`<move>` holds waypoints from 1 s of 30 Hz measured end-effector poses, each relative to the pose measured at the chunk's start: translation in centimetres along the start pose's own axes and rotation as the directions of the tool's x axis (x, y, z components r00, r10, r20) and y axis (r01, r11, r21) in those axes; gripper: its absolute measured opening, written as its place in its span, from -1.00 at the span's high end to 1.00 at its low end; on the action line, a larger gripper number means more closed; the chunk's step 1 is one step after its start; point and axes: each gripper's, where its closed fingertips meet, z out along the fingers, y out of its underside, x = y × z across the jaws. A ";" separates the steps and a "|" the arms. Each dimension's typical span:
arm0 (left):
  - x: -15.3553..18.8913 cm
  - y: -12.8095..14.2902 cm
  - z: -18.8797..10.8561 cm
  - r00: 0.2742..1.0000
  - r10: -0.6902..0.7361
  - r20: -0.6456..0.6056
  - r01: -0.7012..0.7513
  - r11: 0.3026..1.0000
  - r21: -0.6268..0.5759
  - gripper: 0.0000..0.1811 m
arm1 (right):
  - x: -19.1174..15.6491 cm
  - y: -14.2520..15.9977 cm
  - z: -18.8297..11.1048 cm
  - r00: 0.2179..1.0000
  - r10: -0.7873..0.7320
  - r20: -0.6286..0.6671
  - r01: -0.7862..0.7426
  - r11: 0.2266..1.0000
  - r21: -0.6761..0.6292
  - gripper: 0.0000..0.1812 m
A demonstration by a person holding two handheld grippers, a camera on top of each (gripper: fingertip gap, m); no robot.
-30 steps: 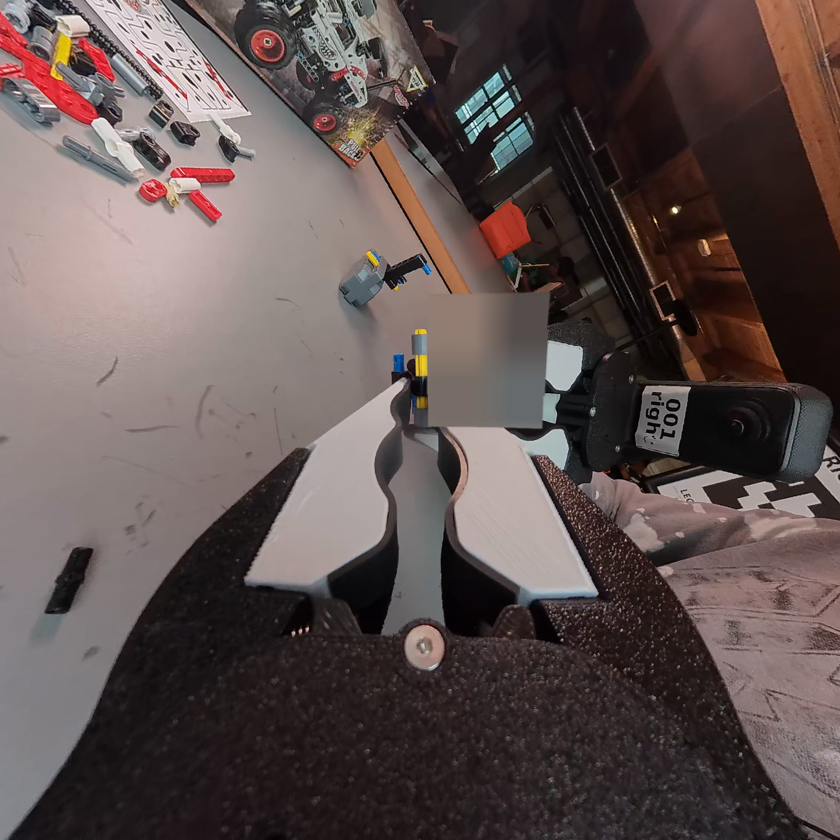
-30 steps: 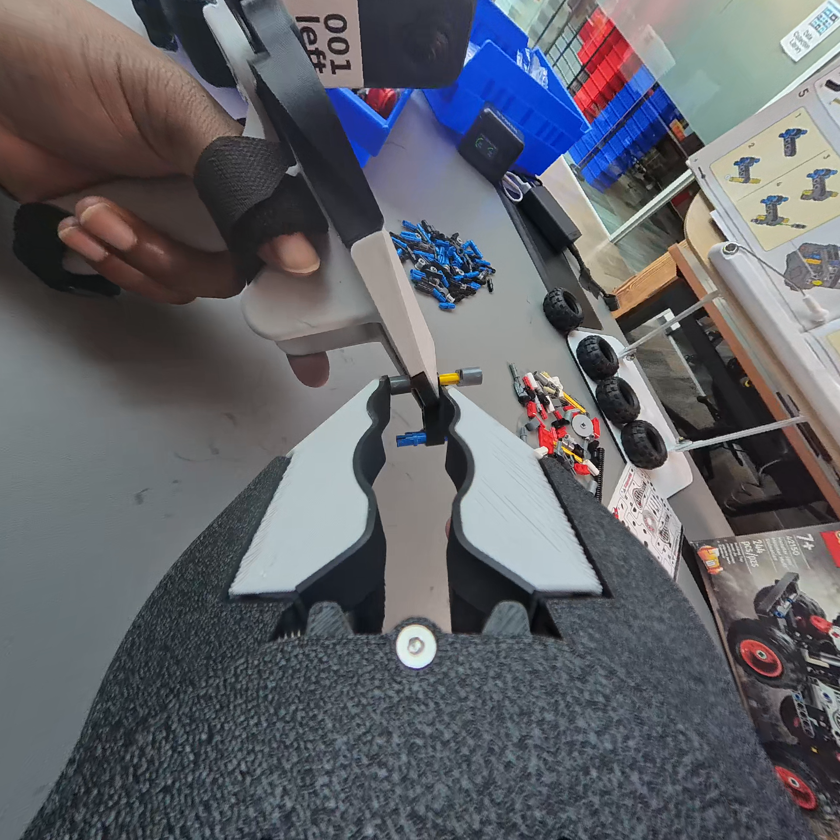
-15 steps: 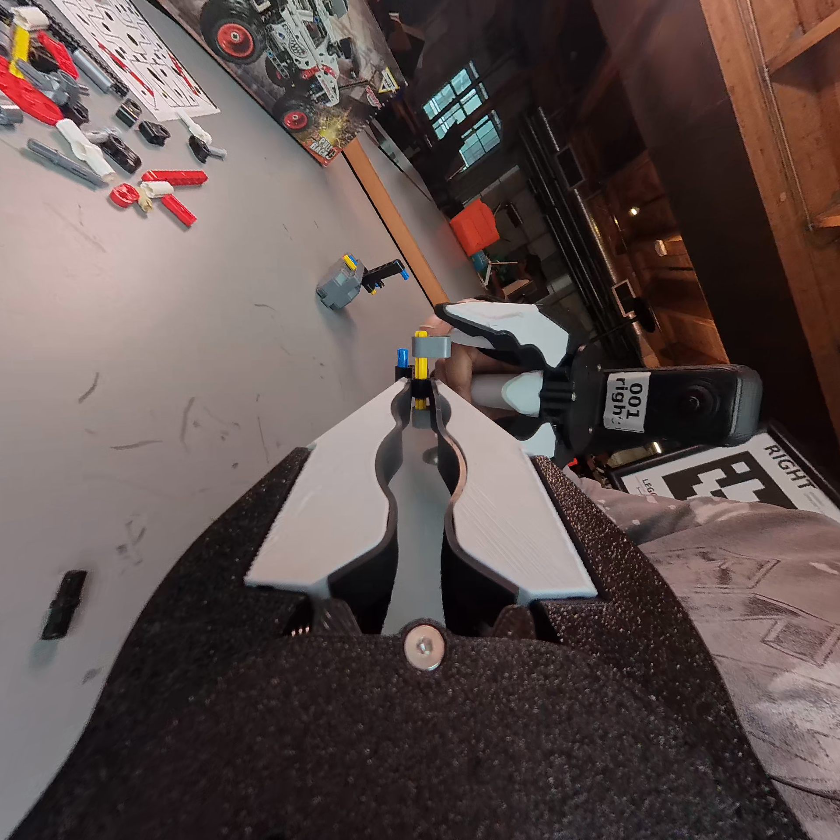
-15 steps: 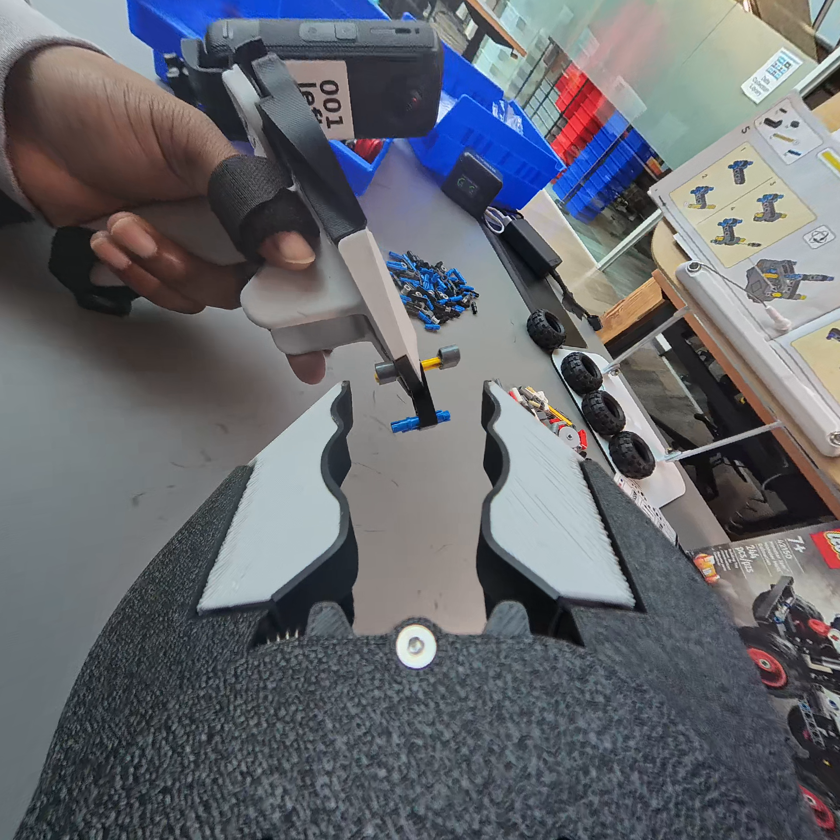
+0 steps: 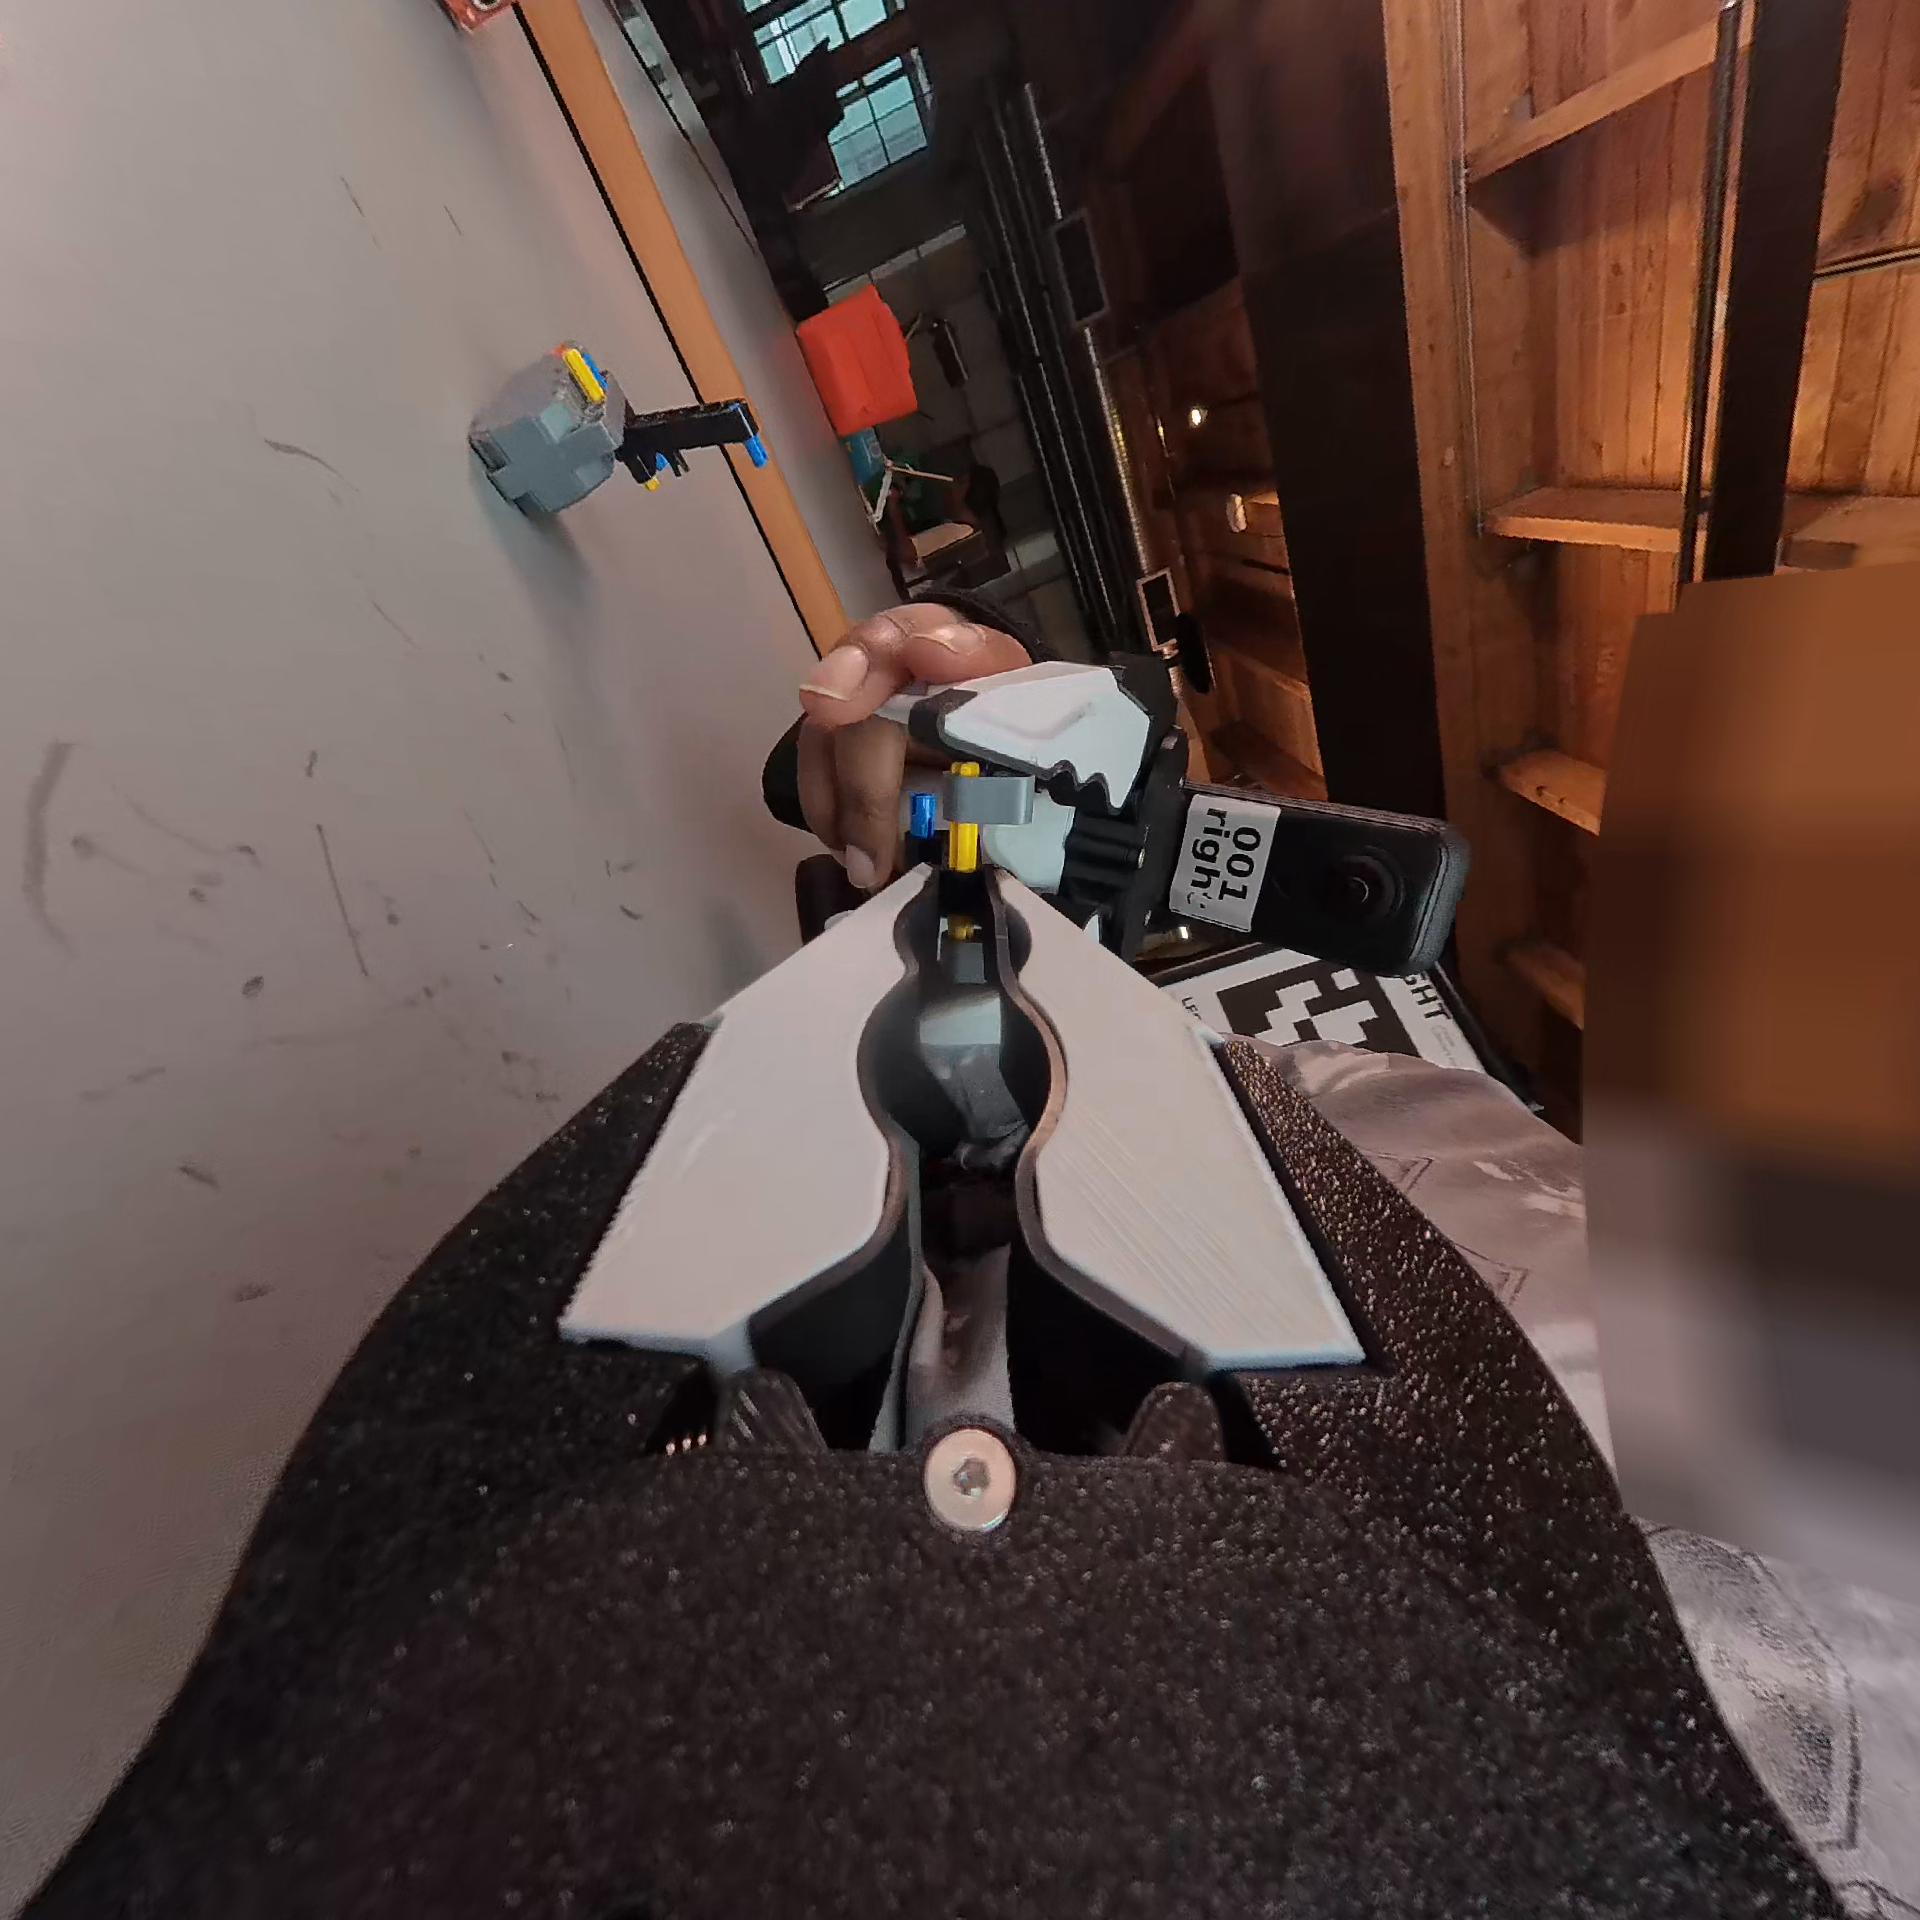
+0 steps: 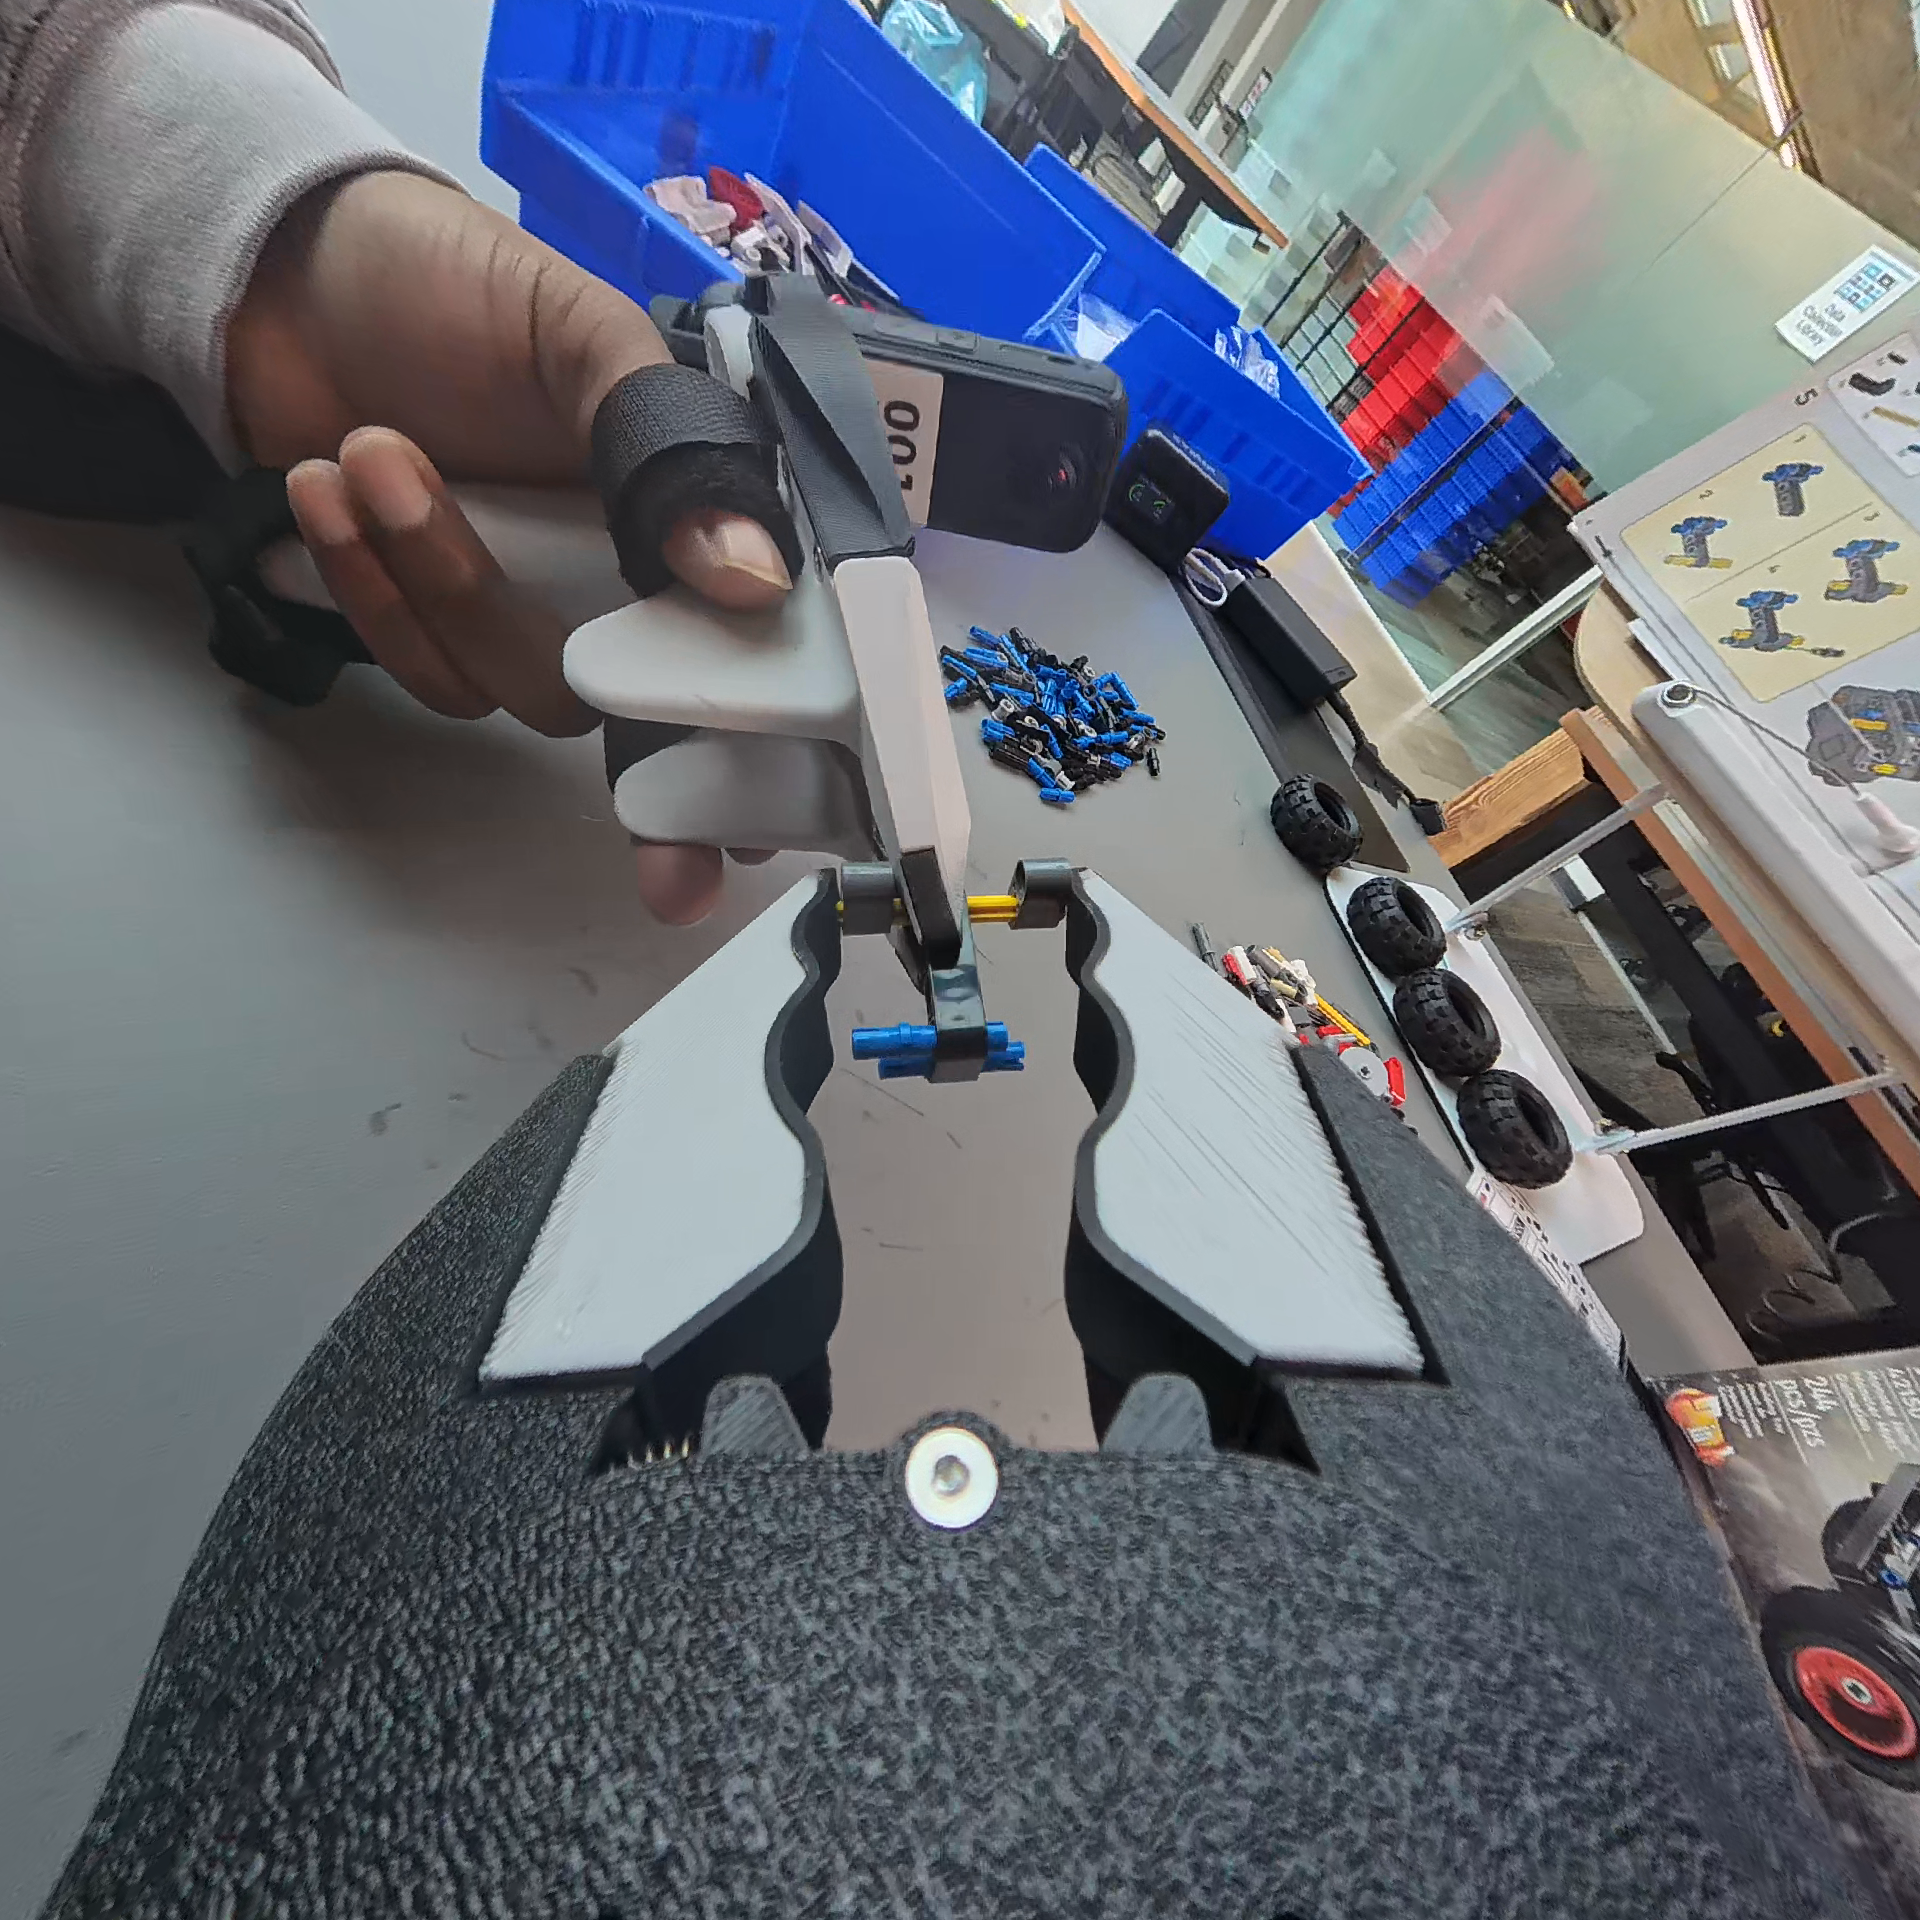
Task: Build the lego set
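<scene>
My left gripper (image 5: 961, 894) is pinched tight on the small lego assembly (image 6: 940, 961) (yellow axle, grey end connectors, black liftarm with blue pins hanging down), held above the table (image 6: 312, 1039). My right gripper (image 6: 951, 904) is spread, tips touching the grey connectors at both axle ends. Pile of blue and black pins (image 6: 1049, 712) at 1 o'clock in the right wrist view, four tyres (image 6: 1444, 1023) at 3, and a grey sub-build (image 5: 566, 431) at 11 in the left wrist view.

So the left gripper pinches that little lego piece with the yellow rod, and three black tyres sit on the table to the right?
Not three: the right wrist view shows four black tyres. The rest holds; the left gripper pinches the lego piece.
</scene>
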 end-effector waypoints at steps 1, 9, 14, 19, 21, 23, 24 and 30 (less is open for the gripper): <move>0.1 0.0 0.0 1.000 -0.020 -0.016 0.020 1.000 0.000 0.93 | 0.0 -0.1 0.0 1.000 0.007 0.004 -0.007 1.000 0.003 0.52; 0.3 0.1 0.1 0.997 -0.062 -0.052 0.062 0.998 -0.011 0.93 | -0.1 -0.2 -0.2 1.000 0.016 0.013 -0.016 1.000 0.005 0.53; 0.5 0.4 0.1 0.999 -0.017 -0.033 0.016 0.999 -0.037 0.94 | -0.4 -0.5 -0.4 1.000 -0.006 0.015 0.006 1.000 0.020 0.53; 0.3 0.6 0.1 1.000 -0.014 -0.013 0.013 0.999 -0.052 0.94 | -0.6 -0.3 -0.4 0.999 -0.048 0.011 0.048 0.999 0.008 0.53; 0.2 0.4 0.1 1.000 -0.005 0.001 0.005 0.999 -0.045 0.93 | -0.3 -0.2 -0.3 0.997 -0.080 -0.018 0.080 0.997 0.001 0.52; -0.2 0.1 -0.1 0.999 0.021 0.041 -0.020 0.999 -0.035 0.93 | -0.1 -0.5 -0.5 0.993 -0.113 -0.043 0.113 0.994 0.005 0.51; -0.4 0.0 -0.2 0.998 0.033 0.055 -0.031 0.999 -0.034 0.93 | -0.1 -1.0 -0.7 0.990 -0.132 -0.052 0.133 0.991 0.028 0.52; -0.5 -0.1 -0.4 0.995 0.068 0.078 -0.065 0.997 -0.038 0.93 | -0.2 -1.3 -0.7 0.995 -0.088 -0.042 0.090 0.994 0.058 0.59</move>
